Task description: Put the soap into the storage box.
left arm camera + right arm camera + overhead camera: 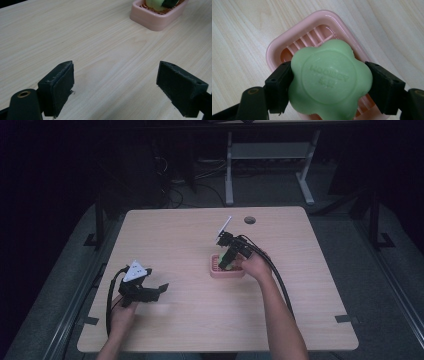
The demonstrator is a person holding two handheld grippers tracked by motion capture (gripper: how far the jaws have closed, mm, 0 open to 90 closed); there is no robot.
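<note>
Green soap (329, 80) clamped in the right gripper (329, 82) directly over the pink soap dish (277, 47).

Flower-shaped, stamped with raised lettering, pinched on two opposite sides by the black jaws and held above the ribbed floor of the dish; contact with those ribs cannot be told. Dish (227, 272) sitting flat on the wooden table (190, 240), a little right of its middle, right gripper (228, 261) angled down into it from the far side. Left gripper (150, 292) well apart from the dish, toward the near left, jaws spread wide with nothing between them, low over bare wood (100, 50); dish (155, 20) at the upper right of the left gripper view.
</note>
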